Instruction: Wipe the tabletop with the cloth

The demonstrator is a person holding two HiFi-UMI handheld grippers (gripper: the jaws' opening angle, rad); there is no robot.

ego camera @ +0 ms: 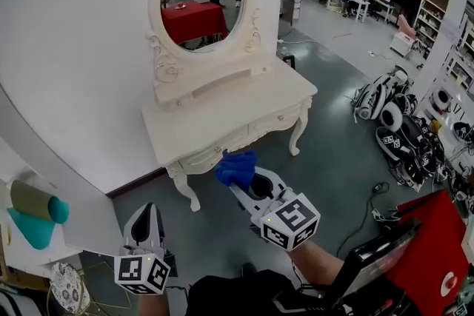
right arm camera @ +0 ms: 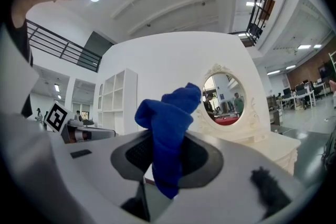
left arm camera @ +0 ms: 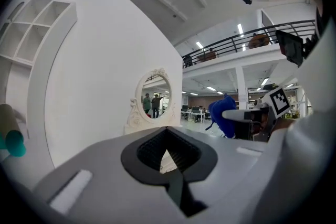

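While the left gripper (left arm camera: 168,153) is closed, the right gripper (right arm camera: 166,161) clamps a bunched blue cloth (right arm camera: 169,113).

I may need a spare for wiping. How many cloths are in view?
1. The blue cloth is clamped in the right tongs, in front of the dressing table. The left tongs are shut and empty. Others may be hidden.

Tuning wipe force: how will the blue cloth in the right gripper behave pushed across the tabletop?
Likely floppy: the blue cloth bunches and folds where the right gripper pinches it. Probably light: its crumpled top stands up unsupported. On the tabletop it may bunch rather than slide flat.
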